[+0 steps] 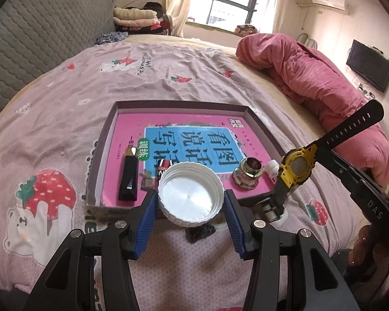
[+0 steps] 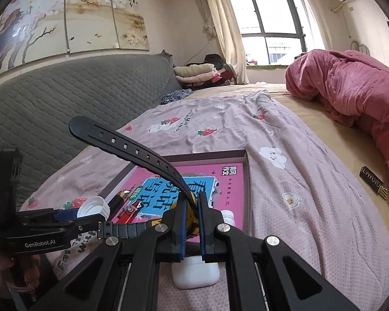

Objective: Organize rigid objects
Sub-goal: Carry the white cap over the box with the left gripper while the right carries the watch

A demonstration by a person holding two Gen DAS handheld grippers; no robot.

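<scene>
L tool (image 1: 190,202) clamps white cap (image 1: 191,194); R tool (image 2: 192,223) clamps watch (image 1: 297,167). Tray (image 1: 103,140) already holds lighter (image 1: 128,178), brass fitting (image 1: 247,175). Both loads still to drop; earbud case (image 2: 195,272) left on bed.

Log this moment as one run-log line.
left gripper: shut on white lid | right gripper: shut on yellow watch | both above box tray

pink quilt (image 1: 311,77), wall painting (image 2: 64,18), window (image 2: 272,23)

Bright daylight from the blown-out window (image 2: 272,23), fisheye-bent edges, perhaps slightly soft.
</scene>
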